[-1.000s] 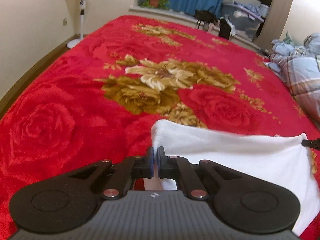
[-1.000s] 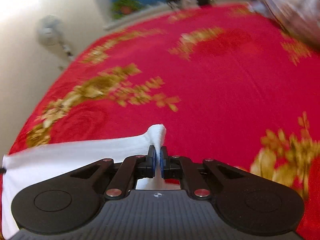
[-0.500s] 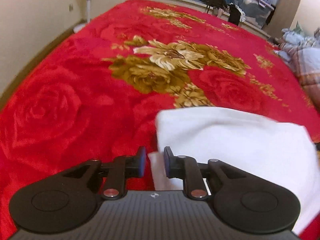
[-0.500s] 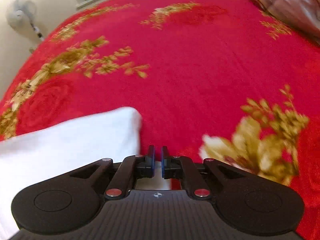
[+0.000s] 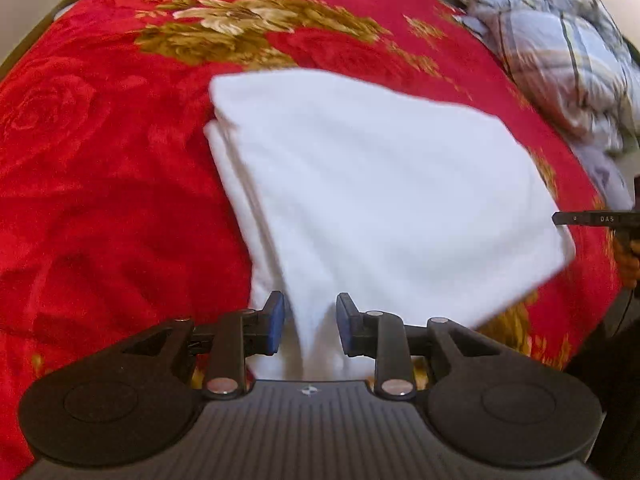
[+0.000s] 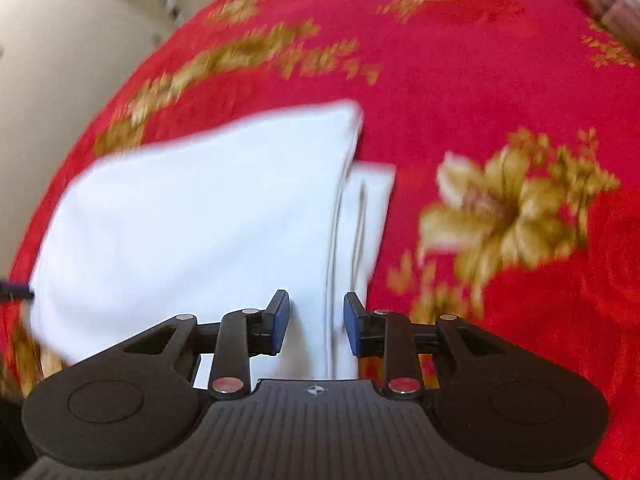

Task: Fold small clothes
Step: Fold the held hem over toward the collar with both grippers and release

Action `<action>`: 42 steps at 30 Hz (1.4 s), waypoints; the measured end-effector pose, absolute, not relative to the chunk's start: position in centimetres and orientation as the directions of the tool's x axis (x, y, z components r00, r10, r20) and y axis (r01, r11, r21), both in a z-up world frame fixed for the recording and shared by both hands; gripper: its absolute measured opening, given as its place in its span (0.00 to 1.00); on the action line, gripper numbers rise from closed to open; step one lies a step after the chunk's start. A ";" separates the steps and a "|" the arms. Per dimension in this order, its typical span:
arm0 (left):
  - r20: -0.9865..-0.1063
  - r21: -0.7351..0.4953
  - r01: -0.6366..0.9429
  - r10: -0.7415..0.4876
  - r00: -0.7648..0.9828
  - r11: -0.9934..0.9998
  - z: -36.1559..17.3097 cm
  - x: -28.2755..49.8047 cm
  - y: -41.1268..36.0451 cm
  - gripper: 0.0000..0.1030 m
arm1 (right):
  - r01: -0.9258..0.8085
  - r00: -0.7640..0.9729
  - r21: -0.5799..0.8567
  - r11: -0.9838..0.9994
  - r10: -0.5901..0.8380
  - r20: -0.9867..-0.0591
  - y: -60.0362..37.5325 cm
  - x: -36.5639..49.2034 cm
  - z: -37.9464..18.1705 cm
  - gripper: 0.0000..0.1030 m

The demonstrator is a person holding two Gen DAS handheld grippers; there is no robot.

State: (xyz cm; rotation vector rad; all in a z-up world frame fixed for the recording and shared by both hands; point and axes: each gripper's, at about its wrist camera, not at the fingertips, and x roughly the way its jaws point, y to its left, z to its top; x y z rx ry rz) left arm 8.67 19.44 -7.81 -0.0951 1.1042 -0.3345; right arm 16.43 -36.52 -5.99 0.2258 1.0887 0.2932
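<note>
The left claw (image 5: 310,322) and right claw (image 6: 316,322) stand wide, holding nothing, over the apparently folded white cloth (image 5: 380,184) on the red blanket (image 5: 100,168).

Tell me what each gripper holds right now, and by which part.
Nothing. The left gripper and right gripper are both open; the folded white cloth lies released on the bed.

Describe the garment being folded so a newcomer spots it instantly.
Start at the red floral blanket covering the bed. The white cloth lies folded on it, directly ahead of both open tools. It is the only plain white item; the plaid bedding heaped beyond it is blue-grey and crumpled.
</note>
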 end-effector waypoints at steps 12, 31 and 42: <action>-0.815 -0.282 0.161 -0.325 0.480 0.946 -5.9 4.4 21.9 0.04 | -0.080 0.517 0.362 0.929 0.349 -0.781 -38.2 10.8 -3.7 0.03; -0.882 -0.127 0.218 -0.211 0.422 0.968 -8.5 5.4 18.2 0.27 | -0.158 0.506 0.158 0.975 0.218 -0.834 -35.0 10.6 -5.9 0.31; -0.812 -0.309 0.038 -0.285 0.509 0.950 -6.5 6.5 22.2 0.64 | -0.128 0.598 0.116 0.985 0.170 -0.783 -35.4 10.8 -3.3 0.37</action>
